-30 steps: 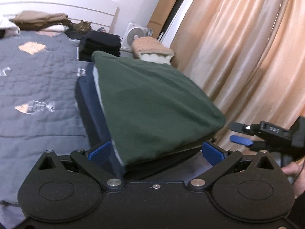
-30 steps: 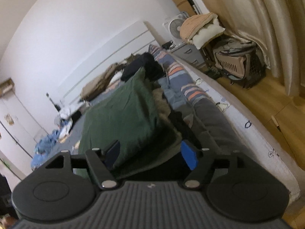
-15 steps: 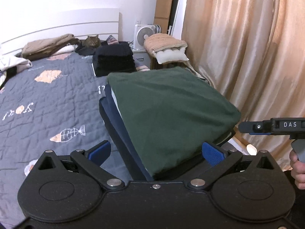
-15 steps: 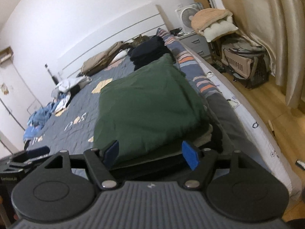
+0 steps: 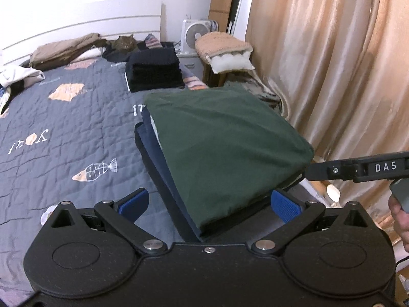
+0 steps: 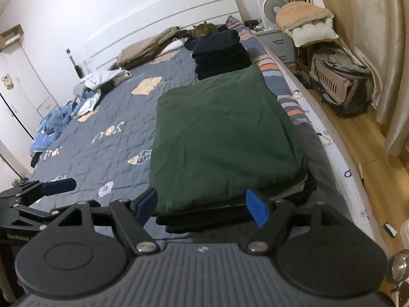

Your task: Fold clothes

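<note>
Change since a second ago: both cameras have levelled out and pulled back, so the pile now shows from above rather than edge-on.
Green garment (image 6: 219,138): folded flat on top of a pile of dark folded clothes (image 6: 230,217) near the bed's right edge; long axis runs from 6 toward 12 o'clock in the right view, far end toward the headboard.
Left gripper (image 5: 208,202): jaws wide, blue pads either side of the pile's near corner, gripping nothing.
Right gripper (image 6: 202,206): jaws wide, straddling the pile's near edge, nothing gripped.
Left view only: navy layers stepped out under the green at 9 o'clock; the right gripper's arm at 3 o'clock, at the pile's right corner.
Right view only: wooden floor and pet carrier (image 6: 340,84) at 2 o'clock, loose blue and white laundry (image 6: 66,112) at 10 o'clock.
Both views: black folded stack (image 6: 221,53) beyond the pile, cat (image 6: 203,29) at 12 o'clock.
</note>
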